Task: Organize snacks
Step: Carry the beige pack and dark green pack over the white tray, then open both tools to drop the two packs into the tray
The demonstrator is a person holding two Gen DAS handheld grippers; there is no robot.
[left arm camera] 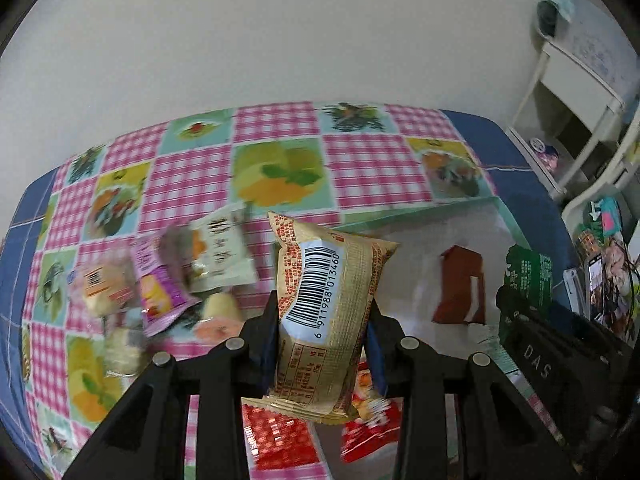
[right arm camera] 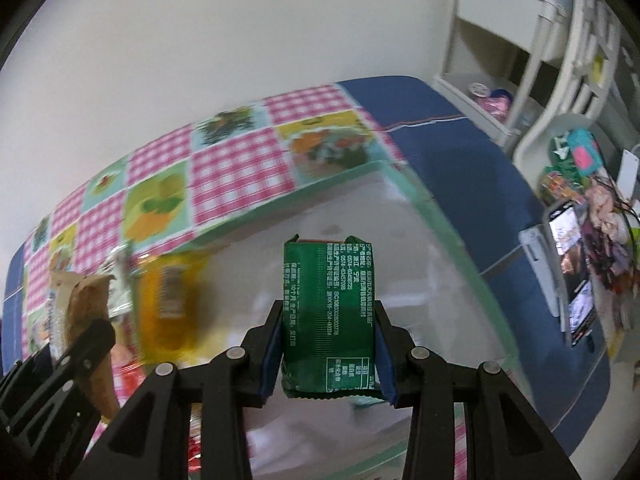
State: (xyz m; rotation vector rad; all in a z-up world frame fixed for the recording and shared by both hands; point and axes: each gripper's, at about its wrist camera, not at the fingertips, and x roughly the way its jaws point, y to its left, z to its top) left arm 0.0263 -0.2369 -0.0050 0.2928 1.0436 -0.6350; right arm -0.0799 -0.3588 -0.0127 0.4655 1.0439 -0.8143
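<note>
The left gripper [left arm camera: 324, 344] clamps a gold snack packet [left arm camera: 326, 312], frame centre. The right gripper [right arm camera: 328, 350] pinches a green packet [right arm camera: 329, 316] centrally.

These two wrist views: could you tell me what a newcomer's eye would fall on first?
In the left wrist view, the left gripper is clamped on a gold snack packet with a bold barcode, dead centre. In the right wrist view, the right gripper pinches a green packet above the white, green-rimmed box. Behind both spreads the pink checked tablecloth, with loose snacks piled at the left.
</note>
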